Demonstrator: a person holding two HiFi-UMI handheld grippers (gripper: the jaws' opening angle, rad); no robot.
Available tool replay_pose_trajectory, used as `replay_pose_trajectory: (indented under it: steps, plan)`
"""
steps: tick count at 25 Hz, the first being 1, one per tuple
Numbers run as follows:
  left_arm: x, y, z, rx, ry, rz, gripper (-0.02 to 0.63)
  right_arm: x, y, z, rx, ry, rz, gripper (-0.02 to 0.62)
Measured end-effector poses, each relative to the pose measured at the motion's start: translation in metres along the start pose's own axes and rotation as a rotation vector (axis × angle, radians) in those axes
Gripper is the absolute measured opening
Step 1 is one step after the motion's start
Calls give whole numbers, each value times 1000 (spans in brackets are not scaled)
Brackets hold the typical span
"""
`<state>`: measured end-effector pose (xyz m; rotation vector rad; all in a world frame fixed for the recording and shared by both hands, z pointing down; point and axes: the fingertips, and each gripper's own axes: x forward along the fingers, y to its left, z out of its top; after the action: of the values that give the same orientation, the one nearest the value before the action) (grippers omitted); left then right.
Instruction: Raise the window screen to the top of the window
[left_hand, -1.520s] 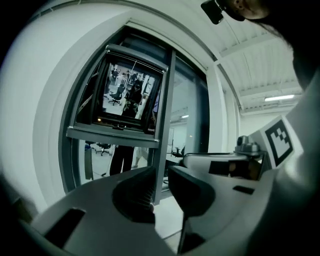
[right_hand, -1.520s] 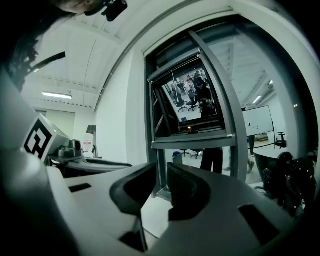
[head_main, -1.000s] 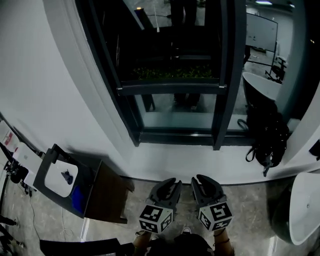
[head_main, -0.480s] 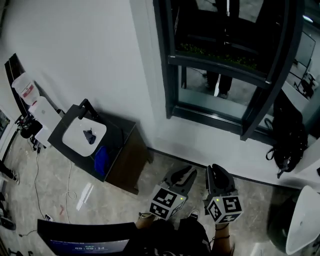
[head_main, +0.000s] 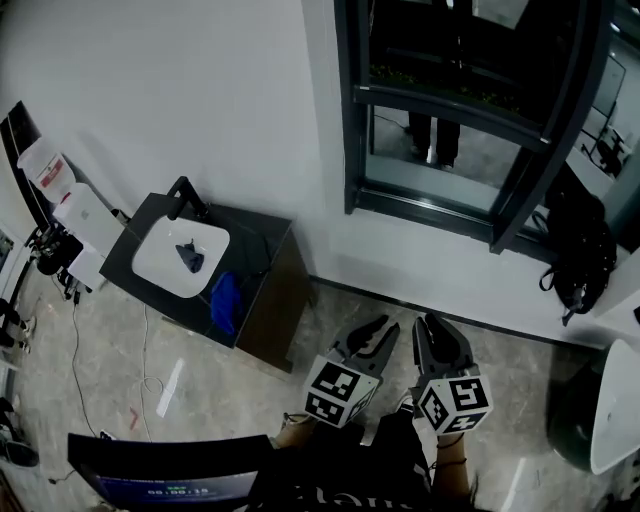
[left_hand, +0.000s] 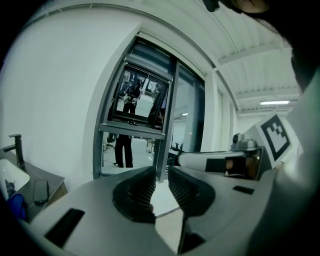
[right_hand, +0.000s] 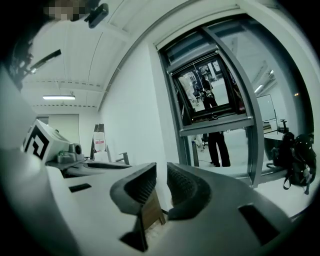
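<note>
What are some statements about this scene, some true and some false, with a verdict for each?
1. The left tongs and the right tongs hold nothing. True.
2. The left tongs touch the window frame. False: they are held low, well apart from it.
3. A black backpack is to the right of the window. True.
4. The white sink is to the right of the window. False: it is to the left.

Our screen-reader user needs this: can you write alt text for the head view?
Seen from above, the left gripper and right gripper, both empty, point toward a dark-framed window in a white wall. A cabinet with a white sink stands at left, a black backpack at right.
</note>
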<state>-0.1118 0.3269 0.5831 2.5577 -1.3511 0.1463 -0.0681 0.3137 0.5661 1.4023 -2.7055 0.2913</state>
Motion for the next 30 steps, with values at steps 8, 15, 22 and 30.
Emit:
replay_pose_trajectory:
  steps: [8, 15, 22, 30]
  plan:
    - [-13, 8, 4, -35, -27, -24, 77, -1, 11, -1, 17, 19, -31, 63]
    - [-11, 9, 9, -35, -44, -42, 77, -2, 5, 0, 10, 17, -64, 60]
    - [-10, 12, 5, -49, -32, -37, 77, 1, 4, -4, 13, 26, -62, 60]
    - [-6, 10, 1, -88, -27, -35, 77, -1, 0, -10, 13, 35, -58, 60]
